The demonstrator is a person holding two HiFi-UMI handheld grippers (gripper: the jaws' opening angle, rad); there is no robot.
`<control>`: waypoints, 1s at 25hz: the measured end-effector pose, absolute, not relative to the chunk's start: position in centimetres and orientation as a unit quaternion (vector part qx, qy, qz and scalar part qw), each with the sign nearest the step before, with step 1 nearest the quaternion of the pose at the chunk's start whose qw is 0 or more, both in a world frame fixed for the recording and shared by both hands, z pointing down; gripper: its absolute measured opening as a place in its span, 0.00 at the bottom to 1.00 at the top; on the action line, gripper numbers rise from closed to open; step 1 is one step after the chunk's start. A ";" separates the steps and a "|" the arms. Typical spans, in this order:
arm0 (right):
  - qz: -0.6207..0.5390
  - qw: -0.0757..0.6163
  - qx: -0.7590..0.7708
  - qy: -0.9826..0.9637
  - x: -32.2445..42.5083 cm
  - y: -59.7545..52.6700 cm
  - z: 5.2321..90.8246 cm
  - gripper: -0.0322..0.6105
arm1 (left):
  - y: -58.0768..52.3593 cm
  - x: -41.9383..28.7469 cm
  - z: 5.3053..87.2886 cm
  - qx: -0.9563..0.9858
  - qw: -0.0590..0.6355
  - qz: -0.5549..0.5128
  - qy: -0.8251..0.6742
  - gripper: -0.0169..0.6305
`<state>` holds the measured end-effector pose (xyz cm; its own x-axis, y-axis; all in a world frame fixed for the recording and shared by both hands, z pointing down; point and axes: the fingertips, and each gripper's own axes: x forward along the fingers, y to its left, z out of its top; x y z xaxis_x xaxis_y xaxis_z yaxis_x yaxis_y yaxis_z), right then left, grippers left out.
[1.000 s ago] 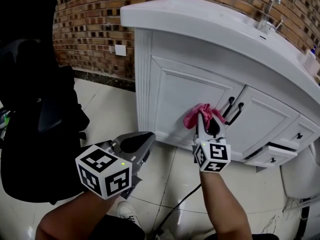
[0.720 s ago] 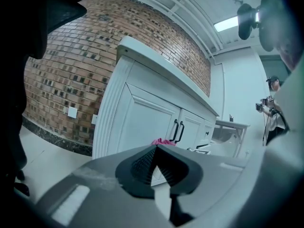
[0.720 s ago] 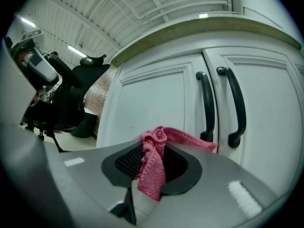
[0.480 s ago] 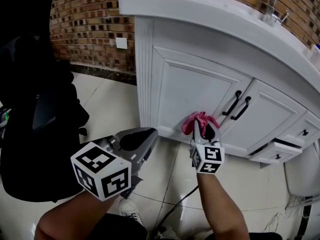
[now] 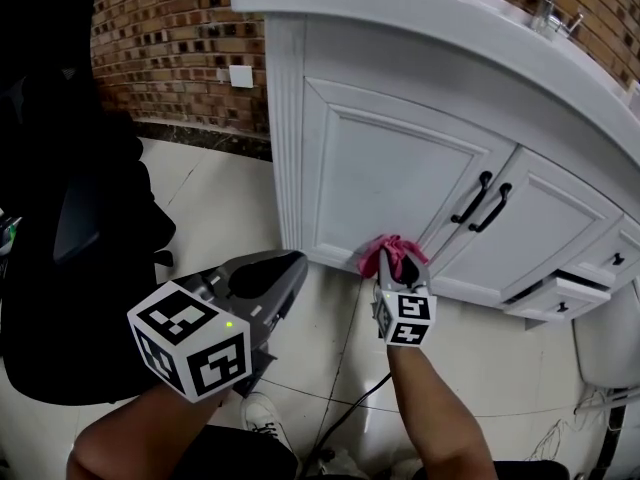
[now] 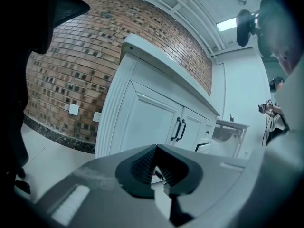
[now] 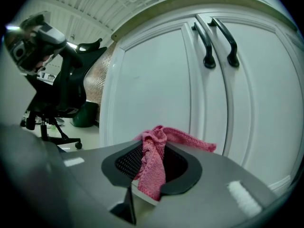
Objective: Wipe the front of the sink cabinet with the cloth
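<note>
low on the front of the sink cabinet point(image 5: 288, 138), right tool point(image 5: 398, 260) clamps the pink cloth point(image 5: 383, 252) against the left door point(image 5: 385, 178) bottom edge to wipe it; left tool point(image 5: 288, 271), jaws together and empty, hangs clear

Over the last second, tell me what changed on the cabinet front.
The right gripper dragged the pink cloth down the left door, from beside the black handles to the door's bottom edge. The cloth stayed clamped in its jaws; the left gripper stayed shut, empty and away from the cabinet.
</note>
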<state>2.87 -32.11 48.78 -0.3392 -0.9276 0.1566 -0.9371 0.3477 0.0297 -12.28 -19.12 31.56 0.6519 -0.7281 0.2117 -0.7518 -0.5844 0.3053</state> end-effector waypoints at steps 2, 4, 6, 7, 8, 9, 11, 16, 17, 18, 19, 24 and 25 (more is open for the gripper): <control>0.040 0.081 0.571 -0.816 2.8 -32.1 50.0 0.21 | -19.1 -12.5 31.6 0.889 0.189 0.031 -0.417 0.04; 0.053 0.087 0.572 -0.814 2.7 -32.1 51.2 0.21 | -19.0 -12.8 31.7 0.887 0.190 0.031 -0.419 0.04; 0.071 0.091 0.574 -0.811 2.9 -32.2 52.5 0.21 | -19.0 -13.1 31.9 0.886 0.191 0.032 -0.422 0.04; 0.079 0.093 0.575 -0.809 3.0 -32.2 53.1 0.21 | -19.0 -13.3 31.9 0.885 0.192 0.033 -0.423 0.04; 0.087 0.095 0.576 -0.807 3.1 -32.2 53.7 0.21 | -19.0 -13.4 32.0 0.884 0.192 0.032 -0.424 0.04; 0.092 0.097 0.577 -0.806 3.2 -32.2 54.1 0.21 | -19.0 -13.5 32.0 0.884 0.193 0.032 -0.425 0.04; 0.096 0.099 0.579 -0.804 3.2 -32.2 54.7 0.21 | -18.9 -13.8 31.9 0.884 0.193 0.030 -0.426 0.04; 0.095 0.111 0.581 -0.801 3.1 -32.3 55.3 0.21 | -18.8 -13.9 31.8 0.885 0.190 0.028 -0.424 0.04; 0.095 0.113 0.582 -0.800 3.1 -32.3 55.4 0.21 | -18.7 -13.9 31.8 0.885 0.190 0.029 -0.424 0.04; 0.096 0.115 0.583 -0.799 3.1 -32.3 55.4 0.21 | -18.7 -13.9 31.8 0.885 0.189 0.029 -0.424 0.04; 0.097 0.116 0.583 -0.798 3.1 -32.3 55.5 0.21 | -18.6 -13.9 31.9 0.886 0.188 0.031 -0.423 0.04; 0.127 0.132 0.583 -0.792 2.9 -32.1 57.0 0.21 | -18.4 -14.0 32.1 0.888 0.182 0.037 -0.421 0.04; 0.131 0.135 0.583 -0.790 2.9 -32.0 57.4 0.21 | -18.4 -14.0 32.2 0.888 0.180 0.039 -0.421 0.04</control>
<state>2.88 -32.05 57.41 -0.2838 -0.8858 0.3672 -0.9570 0.2859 -0.0499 -14.02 -18.38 32.19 0.6420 -0.7343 0.2205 -0.7622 -0.5803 0.2869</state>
